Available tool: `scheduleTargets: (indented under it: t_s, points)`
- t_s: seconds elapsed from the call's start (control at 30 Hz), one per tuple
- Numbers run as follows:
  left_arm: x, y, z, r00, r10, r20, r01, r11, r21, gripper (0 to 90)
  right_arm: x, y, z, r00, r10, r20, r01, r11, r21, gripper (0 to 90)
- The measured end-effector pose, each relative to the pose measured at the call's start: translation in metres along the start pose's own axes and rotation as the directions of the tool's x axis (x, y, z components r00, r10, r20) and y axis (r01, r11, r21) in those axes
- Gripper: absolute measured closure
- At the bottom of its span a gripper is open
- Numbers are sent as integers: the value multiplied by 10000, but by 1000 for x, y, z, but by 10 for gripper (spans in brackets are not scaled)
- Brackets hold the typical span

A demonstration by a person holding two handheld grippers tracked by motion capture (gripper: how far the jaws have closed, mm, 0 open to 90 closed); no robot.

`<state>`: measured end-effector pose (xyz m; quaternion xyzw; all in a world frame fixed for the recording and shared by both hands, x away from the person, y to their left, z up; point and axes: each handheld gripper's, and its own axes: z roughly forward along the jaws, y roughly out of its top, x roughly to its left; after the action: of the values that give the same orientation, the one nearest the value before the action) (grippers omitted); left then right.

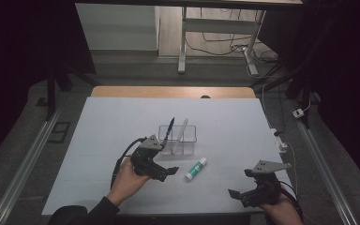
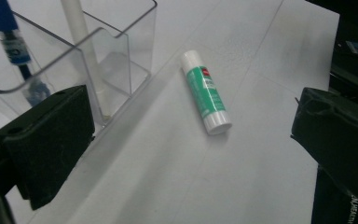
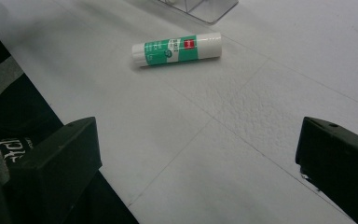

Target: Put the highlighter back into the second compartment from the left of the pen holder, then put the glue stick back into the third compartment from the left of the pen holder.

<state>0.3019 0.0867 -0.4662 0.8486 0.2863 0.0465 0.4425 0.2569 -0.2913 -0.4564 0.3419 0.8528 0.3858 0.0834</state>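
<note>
On top of the white table (image 1: 98, 140) lay a glue stick (image 1: 196, 169), white with a green label. It was on its side, just in front of a clear plastic holder (image 1: 178, 139) and not touching it. The holder had little rooms inside. A blue pen (image 1: 168, 129) stood tilted in one room, and a white stick (image 1: 182, 131) leaned in the room next to it.

The left gripper (image 1: 166, 172) was held in the person's left hand (image 1: 126, 180), just to the left of the glue stick. Its two black jaws were wide apart and held nothing. In the left gripper view, the glue stick (image 2: 206, 92) lay between the jaws, farther off.

The right gripper (image 1: 240, 183) was near the table's front right corner, well apart from the glue stick. Its jaws were wide apart too, with nothing between them but table. In the right gripper view, the glue stick (image 3: 177, 48) lay ahead.
</note>
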Motion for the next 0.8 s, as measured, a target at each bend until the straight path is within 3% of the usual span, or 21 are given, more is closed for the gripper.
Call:
scheduleTargets:
  t_s: [0.33,0.5,0.57,0.7,0.8]
  points:
    - [-12,-4,11,9996,39,292,-53,9989,470,0,0,0,0,10000,-22,16,22,10000,-12,0]
    - [-16,-5,17,9993,182,311,-213,9945,1025,0,1,0,0,10000,-36,4,36,10000,2,0]
    - [-15,-6,19,9993,-7,365,-32,9941,1082,5,0,0,0,10000,-37,9,37,10000,-11,0]
    - [-19,-9,25,9998,147,168,-168,9905,1365,68,1,0,0,10000,-45,-14,45,10000,-5,0]
    - [-20,-12,28,9996,178,221,-209,9882,1520,200,1,0,0,10000,-48,-18,48,10000,4,0]
